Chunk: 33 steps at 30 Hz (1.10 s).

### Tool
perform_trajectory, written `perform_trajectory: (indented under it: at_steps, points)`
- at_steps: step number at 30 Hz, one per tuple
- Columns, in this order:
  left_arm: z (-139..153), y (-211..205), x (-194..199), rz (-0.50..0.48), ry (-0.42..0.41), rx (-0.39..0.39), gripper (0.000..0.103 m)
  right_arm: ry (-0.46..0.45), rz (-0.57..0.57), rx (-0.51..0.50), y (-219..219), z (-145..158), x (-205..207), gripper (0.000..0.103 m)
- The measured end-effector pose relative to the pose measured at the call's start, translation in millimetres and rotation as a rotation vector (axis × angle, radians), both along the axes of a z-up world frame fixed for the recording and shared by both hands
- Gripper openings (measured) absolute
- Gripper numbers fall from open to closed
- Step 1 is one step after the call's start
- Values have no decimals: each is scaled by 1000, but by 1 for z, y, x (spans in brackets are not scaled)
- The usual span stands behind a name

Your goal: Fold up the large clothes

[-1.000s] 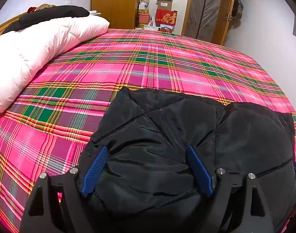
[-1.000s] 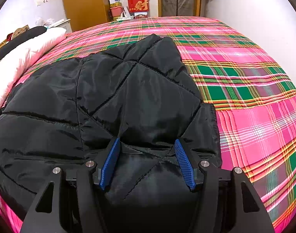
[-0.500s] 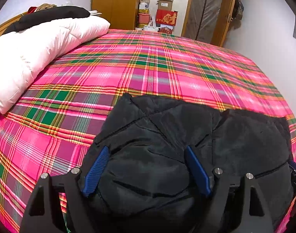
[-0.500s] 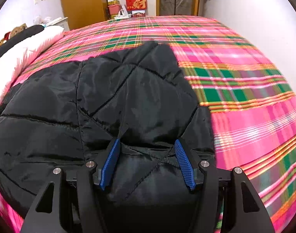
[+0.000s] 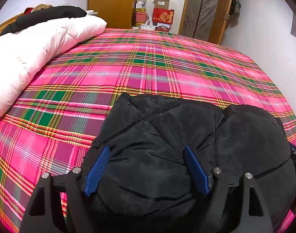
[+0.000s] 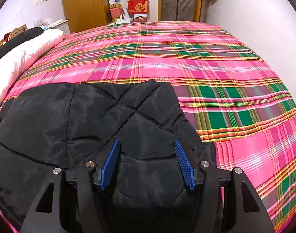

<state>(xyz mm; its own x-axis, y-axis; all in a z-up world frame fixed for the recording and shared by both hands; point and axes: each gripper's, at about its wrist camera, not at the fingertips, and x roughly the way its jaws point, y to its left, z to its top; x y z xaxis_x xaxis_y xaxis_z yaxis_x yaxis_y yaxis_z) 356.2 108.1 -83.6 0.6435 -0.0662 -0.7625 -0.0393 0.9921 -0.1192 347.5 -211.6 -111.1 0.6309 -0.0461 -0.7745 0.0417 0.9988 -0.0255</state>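
Your black quilted jacket (image 5: 186,155) lies bunched at the near edge of the plaid bed sheet (image 5: 148,68), well apart from the white duvet (image 5: 31,54). By my judgement you are mid-fold, both ends gathered; the next move calls for carrying them over evenly and laying them flat. Left gripper (image 5: 146,167): fingers wide apart, padding bulging between them. Right gripper (image 6: 147,163): likewise. Whether either is truly clamping, I cannot tell.

Jacket (image 5: 167,136) bottom past frame edge
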Motion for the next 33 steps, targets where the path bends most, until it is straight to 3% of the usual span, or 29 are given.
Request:
perform_trajectory:
  at_steps: [5, 8, 11, 13, 16, 19, 22, 28, 31, 33]
  points:
    - [-4, 3, 0, 0, 2, -19, 83, 8, 1, 22, -3, -4, 1, 59]
    - [7, 2, 0, 16, 9, -22, 80, 16, -2, 1, 0, 11, -2, 59]
    - [25, 3, 1, -9, -48, -63, 80, -30, 18, 35, -1, 31, -7, 59]
    - [28, 2, 10, -22, -53, -37, 80, -36, 22, 35, -1, 36, -2, 59]
    - [8, 5, 32, -27, 2, 6, 81, 24, 12, 33, -6, 22, 17, 59]
    - [-20, 18, 42, -9, 49, -96, 83, 56, 4, 53, -17, -2, 30, 58]
    - [-28, 24, 40, 0, 36, -127, 84, 55, -16, 91, -23, -11, 32, 59]
    - [-37, 19, 44, 1, 37, -86, 85, 67, -24, 100, -25, -19, 35, 59]
    - [-24, 13, 44, -7, 63, -30, 81, 76, -29, 62, -21, -2, 32, 58]
    - [-4, 14, 32, 0, 40, -11, 75, 26, -28, 77, -21, 21, 14, 58]
